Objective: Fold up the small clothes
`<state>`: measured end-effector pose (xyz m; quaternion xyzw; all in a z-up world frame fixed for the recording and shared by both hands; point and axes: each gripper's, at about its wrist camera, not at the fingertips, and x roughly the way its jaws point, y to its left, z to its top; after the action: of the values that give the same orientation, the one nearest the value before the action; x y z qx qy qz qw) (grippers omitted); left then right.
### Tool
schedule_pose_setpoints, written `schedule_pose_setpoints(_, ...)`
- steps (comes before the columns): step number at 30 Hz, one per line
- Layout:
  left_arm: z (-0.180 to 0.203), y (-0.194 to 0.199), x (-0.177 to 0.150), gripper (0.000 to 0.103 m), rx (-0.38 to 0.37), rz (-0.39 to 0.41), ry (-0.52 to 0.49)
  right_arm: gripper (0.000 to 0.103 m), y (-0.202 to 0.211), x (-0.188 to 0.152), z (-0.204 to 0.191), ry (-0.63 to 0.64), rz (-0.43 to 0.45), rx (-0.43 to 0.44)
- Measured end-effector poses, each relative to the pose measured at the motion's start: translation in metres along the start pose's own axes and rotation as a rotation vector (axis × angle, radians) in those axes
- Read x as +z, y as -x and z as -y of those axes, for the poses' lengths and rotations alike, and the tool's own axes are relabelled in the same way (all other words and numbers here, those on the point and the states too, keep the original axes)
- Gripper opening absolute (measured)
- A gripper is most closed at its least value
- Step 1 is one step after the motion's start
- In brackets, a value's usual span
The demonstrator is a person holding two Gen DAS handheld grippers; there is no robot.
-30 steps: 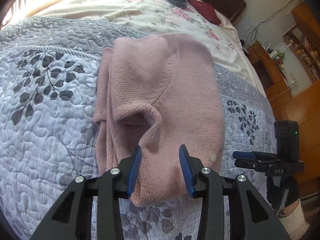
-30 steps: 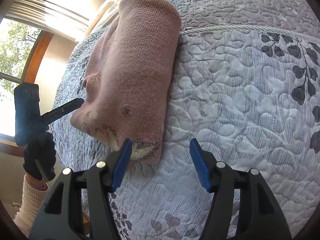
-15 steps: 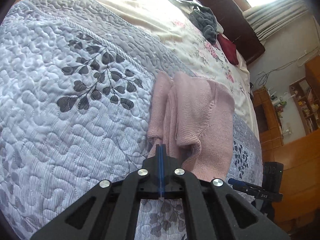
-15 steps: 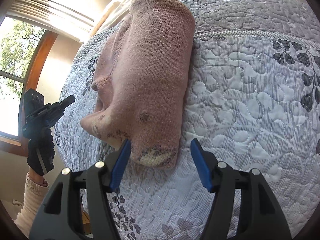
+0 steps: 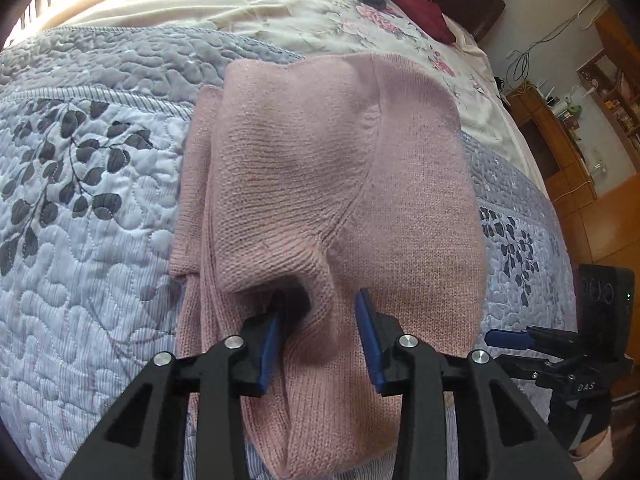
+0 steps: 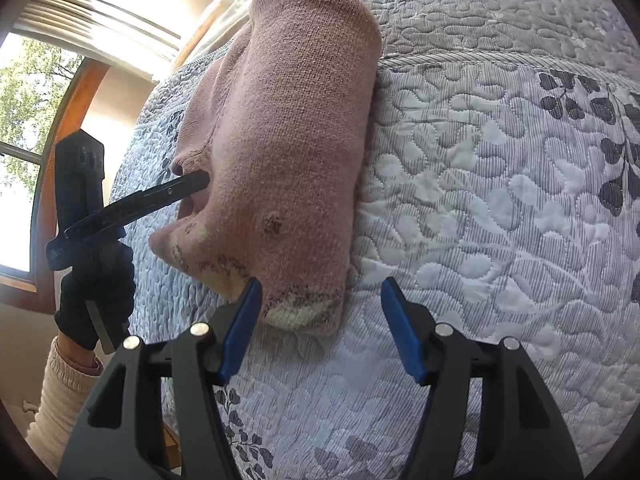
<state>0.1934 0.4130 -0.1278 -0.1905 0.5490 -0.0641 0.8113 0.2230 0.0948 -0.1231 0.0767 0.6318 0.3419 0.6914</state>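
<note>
On the bed, over the pale blue quilted bedspread with dark leaf print (image 5: 92, 208), my left gripper (image 5: 320, 336) is hovering at the near end of the folded pink knit sweater (image 5: 320, 168), its blue-padded fingers (image 5: 269, 344) standing apart around a raised ridge of the knit without pinching it. That sweater is lying lengthwise on the bedspread, folded into a narrow bundle. Further right, my right gripper (image 6: 320, 324) is waiting with fingers (image 6: 402, 332) spread wide and holding nothing, its left pad just beside the sweater's cream-patterned corner (image 6: 304, 312), its right pad over bare quilt.
</note>
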Motion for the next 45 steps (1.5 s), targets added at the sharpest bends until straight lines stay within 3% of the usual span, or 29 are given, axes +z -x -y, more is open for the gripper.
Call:
schedule_pose_setpoints(1, -0.002, -0.004, 0.001, 0.034, 0.001, -0.004, 0.007, 0.062, 0.001, 0.0, 0.003, -0.005, 0.001, 0.003)
schedule_pose_setpoints(3, -0.006, -0.007, 0.0, 0.012, -0.029, -0.001, 0.025, 0.062, 0.001, 0.0, 0.007, -0.01, 0.0, 0.004)
schedule_pose_setpoints(4, -0.007, -0.006, 0.0, 0.006, -0.059, 0.001, 0.037, 0.062, 0.001, -0.001, 0.008, -0.011, -0.001, 0.004)
schedule_pose_setpoints(11, -0.04, 0.062, 0.0, 0.005, -0.167, 0.178, 0.104, 0.062, 0.0, -0.006, 0.008, -0.013, -0.003, 0.035)
schedule_pose_setpoints(14, -0.048, 0.072, 0.003, 0.005, -0.078, 0.175, 0.049, 0.062, -0.002, -0.007, 0.003, -0.018, -0.006, 0.086)
schedule_pose_setpoints(19, -0.055, 0.032, 0.0, 0.005, 0.002, 0.074, 0.014, 0.061, -0.024, -0.005, -0.006, -0.035, -0.038, 0.108)
schedule_pose_setpoints(21, -0.051, 0.019, -0.002, 0.005, 0.036, 0.066, -0.01, 0.037, -0.034, -0.008, -0.009, -0.039, -0.056, 0.11)
schedule_pose_setpoints(27, -0.054, 0.01, -0.001, 0.006, 0.015, 0.063, 0.013, 0.029, -0.05, -0.023, -0.011, -0.01, -0.066, 0.033)
schedule_pose_setpoints(30, -0.055, 0.013, -0.005, 0.012, 0.0, 0.052, 0.048, 0.029, -0.054, -0.023, -0.011, -0.017, -0.077, 0.026)
schedule_pose_setpoints(33, -0.055, 0.023, -0.01, 0.025, -0.001, 0.042, 0.092, 0.034, -0.047, -0.016, -0.013, 0.001, -0.083, 0.023)
schedule_pose_setpoints(34, -0.054, 0.028, -0.011, 0.039, 0.024, 0.048, 0.101, 0.035, -0.045, -0.014, -0.015, 0.011, -0.082, 0.018)
schedule_pose_setpoints(36, -0.054, 0.04, -0.013, 0.049, 0.036, 0.08, 0.119, 0.052, -0.035, -0.01, -0.017, 0.027, -0.066, 0.013)
schedule_pose_setpoints(38, -0.056, 0.047, -0.011, 0.061, 0.02, 0.109, 0.153, 0.059, -0.022, -0.004, -0.016, 0.032, -0.034, 0.031)
schedule_pose_setpoints(41, -0.06, 0.047, -0.003, 0.064, -0.027, 0.122, 0.211, 0.06, -0.008, 0.01, -0.01, 0.019, 0.005, 0.061)
schedule_pose_setpoints(45, -0.064, 0.031, 0.014, 0.068, 0.032, 0.126, 0.228, 0.065, 0.0, 0.033, -0.002, -0.008, 0.024, 0.099)
